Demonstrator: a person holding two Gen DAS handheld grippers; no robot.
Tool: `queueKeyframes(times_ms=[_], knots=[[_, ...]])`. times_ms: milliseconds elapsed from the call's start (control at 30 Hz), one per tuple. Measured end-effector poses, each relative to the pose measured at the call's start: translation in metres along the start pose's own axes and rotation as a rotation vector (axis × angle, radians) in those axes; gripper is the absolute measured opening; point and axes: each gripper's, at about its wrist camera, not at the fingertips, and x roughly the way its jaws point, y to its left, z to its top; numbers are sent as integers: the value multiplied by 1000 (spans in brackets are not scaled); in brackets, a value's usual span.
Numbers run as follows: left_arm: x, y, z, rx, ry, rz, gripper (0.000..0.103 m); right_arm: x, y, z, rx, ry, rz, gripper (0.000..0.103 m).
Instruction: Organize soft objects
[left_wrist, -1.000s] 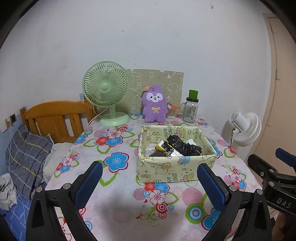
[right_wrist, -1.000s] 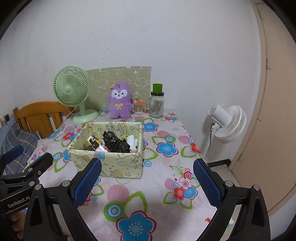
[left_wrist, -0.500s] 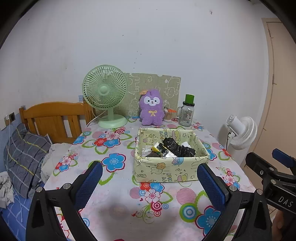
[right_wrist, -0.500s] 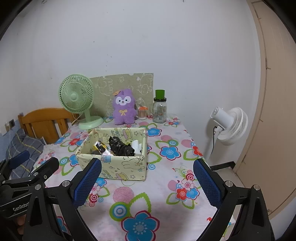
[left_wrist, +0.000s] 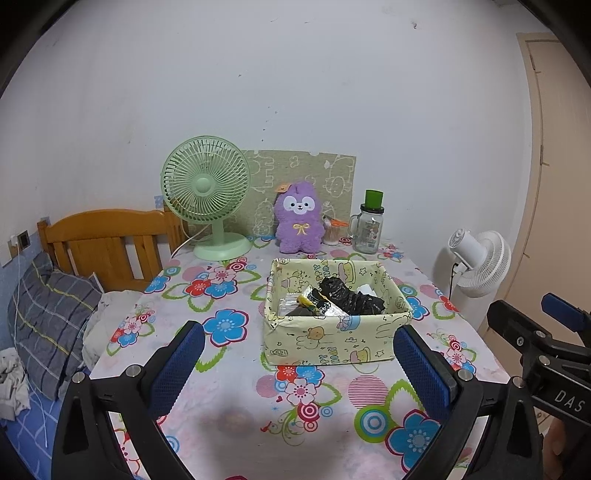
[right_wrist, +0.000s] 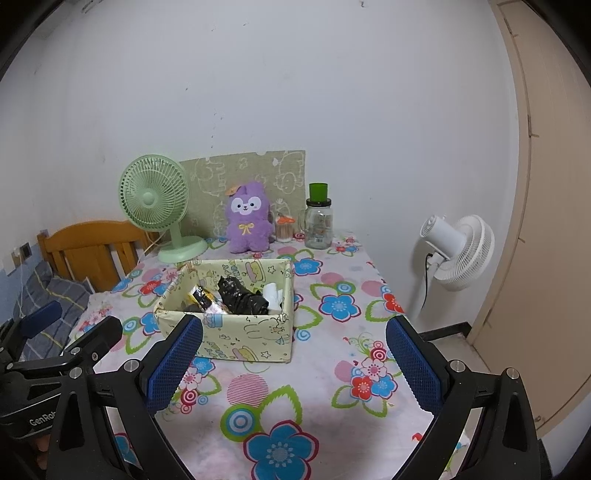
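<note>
The box (left_wrist: 334, 341) is a pale yellow one with a cartoon print, sitting about mid-desk, and it's got the soft stuff in it: a crumpled black bag (left_wrist: 349, 297), a shiny snack wrapper (left_wrist: 314, 302) on its left and something white (right_wrist: 273, 293) tucked at the right end. From my right wrist view the same box (right_wrist: 255, 338) sits a bit left of centre.

Behind it, near the wall, the purple plush (left_wrist: 298, 221) stands upright. I can't tell if it's touching the printed board (left_wrist: 332, 177) leaning on the wall.

My left gripper (left_wrist: 295, 360) is held level above the near edge of the desk (left_wrist: 236, 402), pointing at the box. Its blue-padded fingers (left_wrist: 177, 365) are spread wide apart with nothing between them and nothing touched. Same deal with the right gripper (right_wrist: 291, 363): hovering over the near edge, fingers (right_wrist: 413, 365) wide apart, holding nothing. In each view the other gripper pokes in at the side, so they're next to each other.

Rest of the desk: flowery tablecloth, a green fan (left_wrist: 208, 195) back left, a glass jar mug with a green lid (left_wrist: 367, 225) right of the plush, and a little orange-topped container (left_wrist: 332, 232) between those two. Off the desk there's a white floor fan (left_wrist: 478, 264) on the right, a wooden headboard (left_wrist: 107, 240) on the left and a plaid pillow (left_wrist: 48, 317) on the bed below it.
</note>
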Motion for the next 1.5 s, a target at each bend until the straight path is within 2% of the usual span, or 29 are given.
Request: queueKeyframes(times_ms=[1500], knots=[[-4, -3, 0, -3, -5, 4, 103, -5, 3, -1, 14, 1, 10, 101]])
